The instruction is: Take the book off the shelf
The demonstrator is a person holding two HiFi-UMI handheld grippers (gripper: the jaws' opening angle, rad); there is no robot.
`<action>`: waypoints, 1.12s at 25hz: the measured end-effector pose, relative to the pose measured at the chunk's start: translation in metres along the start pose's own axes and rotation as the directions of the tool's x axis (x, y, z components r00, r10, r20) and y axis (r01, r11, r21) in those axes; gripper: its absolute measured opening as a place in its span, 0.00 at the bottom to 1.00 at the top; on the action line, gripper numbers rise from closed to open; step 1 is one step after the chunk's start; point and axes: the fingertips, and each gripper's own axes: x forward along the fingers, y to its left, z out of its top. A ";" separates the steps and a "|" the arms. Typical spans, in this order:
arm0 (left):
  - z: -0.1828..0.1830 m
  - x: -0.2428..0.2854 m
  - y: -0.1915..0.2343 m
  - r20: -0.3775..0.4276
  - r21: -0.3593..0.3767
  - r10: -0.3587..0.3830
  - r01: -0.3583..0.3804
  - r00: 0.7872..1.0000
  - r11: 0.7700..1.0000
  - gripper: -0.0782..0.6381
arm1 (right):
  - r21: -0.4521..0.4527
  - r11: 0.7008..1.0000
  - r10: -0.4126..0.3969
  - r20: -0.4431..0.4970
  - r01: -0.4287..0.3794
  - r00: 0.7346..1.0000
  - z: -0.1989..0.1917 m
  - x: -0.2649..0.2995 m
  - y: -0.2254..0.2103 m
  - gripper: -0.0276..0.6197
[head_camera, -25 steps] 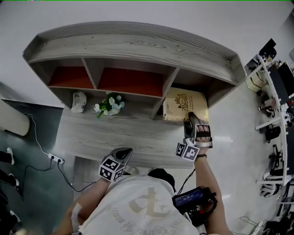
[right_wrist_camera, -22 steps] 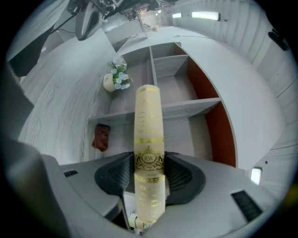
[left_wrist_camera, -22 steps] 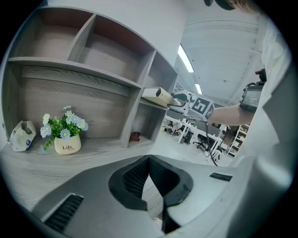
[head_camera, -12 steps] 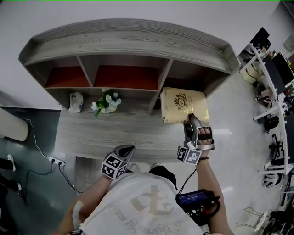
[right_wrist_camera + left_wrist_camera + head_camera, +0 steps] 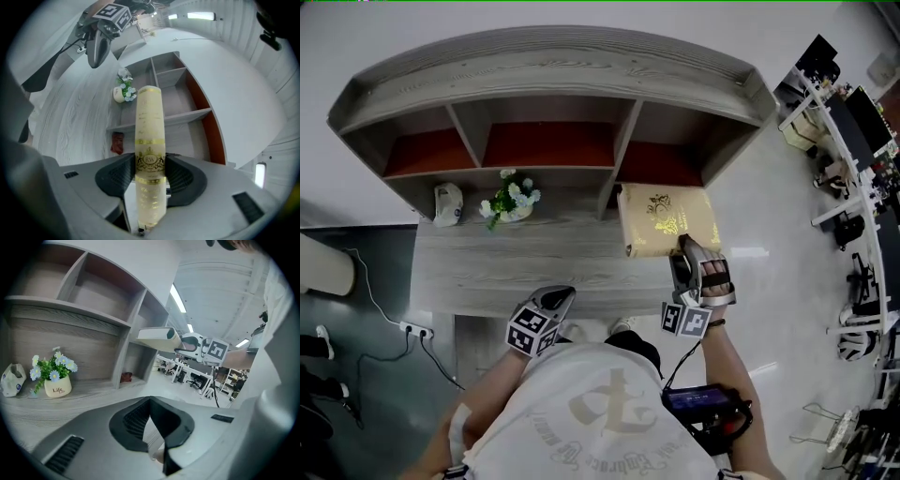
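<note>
Looking down from the head view, the book (image 5: 666,217) sits clear of the shelf (image 5: 553,66), gold cover up, just in front of the right cubby. The right gripper (image 5: 684,246) pinches its near edge. That gripper's own view shows only the spine, plus a small red thing (image 5: 117,143) in the cubby. The left gripper (image 5: 555,298) is closed and empty.

You can pass along the bare front strip of the desk (image 5: 487,281). Wide left bay (image 5: 89,345): flower pot (image 5: 508,199) and white pouch (image 5: 447,203) sit at its left end, open room to their right. Divider (image 5: 609,192) walls it off from the right bay (image 5: 138,364). A small red thing (image 5: 125,377) lies inside there, and the book (image 5: 666,220) hangs in front of its mouth.
</note>
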 end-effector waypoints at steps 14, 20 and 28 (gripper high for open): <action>-0.007 -0.006 0.009 0.009 -0.021 0.024 -0.024 1.000 1.000 0.13 | 0.044 0.953 0.299 -0.003 -0.299 0.954 -0.001 0.019 0.078 0.35; -0.010 -0.002 0.005 0.004 -0.033 0.027 -0.027 1.000 0.999 0.13 | 0.096 0.900 0.428 -0.013 -0.425 0.904 -0.006 0.028 0.101 0.35; -0.014 0.004 0.007 -0.008 -0.046 0.030 -0.030 1.000 0.998 0.13 | 0.134 0.806 0.582 -0.002 -0.577 0.813 -0.005 0.041 0.126 0.35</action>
